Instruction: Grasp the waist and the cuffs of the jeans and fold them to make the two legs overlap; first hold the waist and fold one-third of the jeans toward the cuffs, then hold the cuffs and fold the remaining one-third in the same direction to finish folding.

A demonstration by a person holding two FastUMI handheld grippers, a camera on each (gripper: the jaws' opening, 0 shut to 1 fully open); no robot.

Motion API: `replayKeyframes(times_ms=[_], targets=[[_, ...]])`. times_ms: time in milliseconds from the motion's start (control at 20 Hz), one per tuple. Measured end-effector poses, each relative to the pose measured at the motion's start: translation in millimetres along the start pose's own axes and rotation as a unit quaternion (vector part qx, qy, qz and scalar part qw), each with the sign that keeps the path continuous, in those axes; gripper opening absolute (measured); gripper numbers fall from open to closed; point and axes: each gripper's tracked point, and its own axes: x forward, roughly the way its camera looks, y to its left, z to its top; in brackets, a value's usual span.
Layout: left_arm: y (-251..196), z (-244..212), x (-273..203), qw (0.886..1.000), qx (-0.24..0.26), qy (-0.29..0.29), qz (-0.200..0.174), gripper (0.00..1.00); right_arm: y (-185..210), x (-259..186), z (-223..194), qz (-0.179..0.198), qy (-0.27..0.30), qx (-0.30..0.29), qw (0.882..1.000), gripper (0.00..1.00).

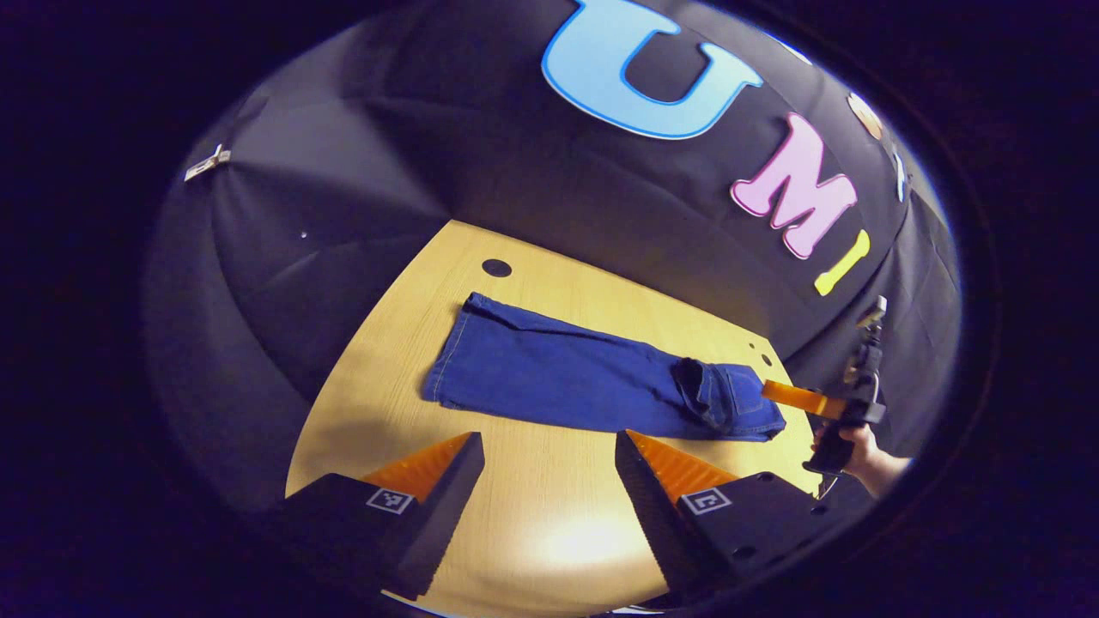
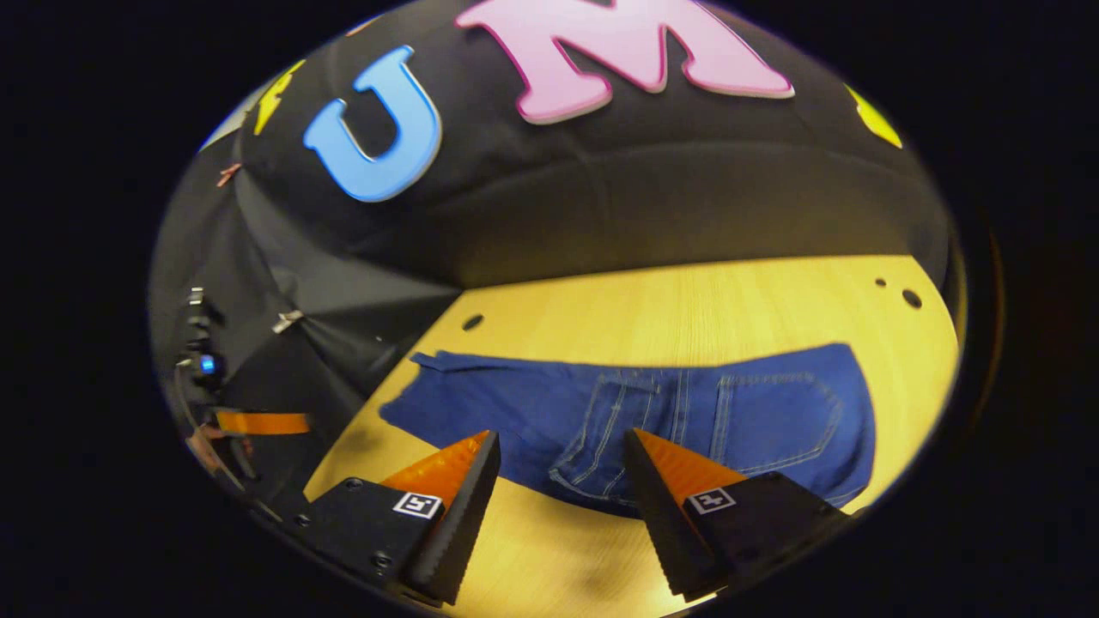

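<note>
Fingers of left gripper (image 1: 549,481) spread wide, holding nothing, above bare bench (image 1: 549,532) just short of jeans (image 1: 584,378). Fingers of right gripper (image 2: 562,489) likewise wide and empty, tips near the waist (image 2: 773,421). Jeans flat on bench, legs seemingly already overlapped, cuffs (image 1: 451,356) far from waist. Likely soft, floppy, fairly heavy denim: best pinched at waist corners and seams.

wooden table (image 1: 549,515), jeans (image 1: 567,378) lying flat
</note>
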Motion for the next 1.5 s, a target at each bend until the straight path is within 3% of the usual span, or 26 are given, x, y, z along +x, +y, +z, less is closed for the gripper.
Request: replayKeyframes(times_ms=[200,350,450,700,850,1050,1100,1200,1300,1400,1500], targets=[[53.7,21.3,56.6,0.993,-0.018,0.087,0.076,0.98,-17.7,-78.4,15.5,-0.019,-0.021,-0.029,0.999,0.95],[67.7,23.7,92.8,0.985,-0.052,0.147,0.073,0.96,-55.9,-108.4,-6.5,-0.056,-0.001,-0.032,0.998,0.95],[80.5,13.7,112.5,0.975,-0.036,0.194,0.104,0.96,-70.2,-117.5,-19.7,-0.068,0.014,-0.020,0.997,0.95],[107.8,-14.2,137.8,0.935,0.050,0.300,0.181,0.93,-90.0,-121.4,-29.6,-0.080,0.033,-0.002,0.996,0.95],[101.1,-7.4,139.9,0.929,0.073,0.313,0.184,0.95,-88.4,-118.9,-23.7,-0.073,0.032,0.004,0.997,0.95],[94.2,-10.9,147.1,0.933,0.077,0.305,0.178,0.94,-92.0,-116.7,-16.6,-0.068,0.029,0.008,0.997,0.95],[82.8,-12.3,148.4,0.932,0.084,0.311,0.168,0.76,-93.3,-116.2,-14.4,-0.068,0.028,0.010,0.997,0.95],[66.1,-12.4,152.7,0.927,0.107,0.315,0.171,0.25,-93.7,-116.6,-11.4,-0.067,0.025,0.015,0.997,0.95],[68.8,-12.1,151.6,0.924,0.111,0.313,0.189,0.07,-95.6,-119.5,-8.0,-0.068,0.021,0.016,0.997,0.95],[65.1,-7.6,154.3,0.935,0.094,0.289,0.181,0.06,-98.6,-125.3,-3.8,-0.072,0.017,0.018,0.997,0.95],[44.5,1.3,152.0,0.952,0.064,0.261,0.146,0.05,-103.2,-128.7,3.6,-0.074,0.008,0.020,0.997,0.95]])
